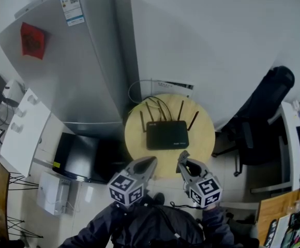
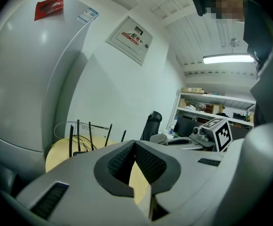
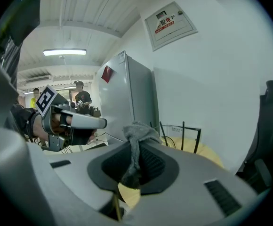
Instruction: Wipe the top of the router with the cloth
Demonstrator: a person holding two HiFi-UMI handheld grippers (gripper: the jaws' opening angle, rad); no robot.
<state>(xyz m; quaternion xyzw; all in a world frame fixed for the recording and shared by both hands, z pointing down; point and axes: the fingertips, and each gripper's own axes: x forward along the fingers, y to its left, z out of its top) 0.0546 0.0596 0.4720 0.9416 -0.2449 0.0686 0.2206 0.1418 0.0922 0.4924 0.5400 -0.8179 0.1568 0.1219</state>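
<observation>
The black router [image 1: 166,134] lies flat in the middle of a small round wooden table [image 1: 137,138], its antennas standing up along the far edge. Both grippers hover over the table's near edge, short of the router. My left gripper [image 1: 153,160] is shut with nothing between its pads. My right gripper [image 1: 182,156] is shut on a grey cloth [image 3: 138,132], which bunches above the pads. The left gripper view shows the antennas [image 2: 71,138] beyond the shut tips [image 2: 134,143]. The right gripper view shows the antennas [image 3: 182,130] past the cloth.
A tall grey refrigerator [image 1: 72,61] stands just left of the table. A black office chair [image 1: 264,112] is at the right. A white cabinet [image 1: 20,133] and a dark flat panel [image 1: 80,156] sit at the lower left. Cables [image 1: 139,89] loop behind the router. People [image 3: 82,99] stand far off.
</observation>
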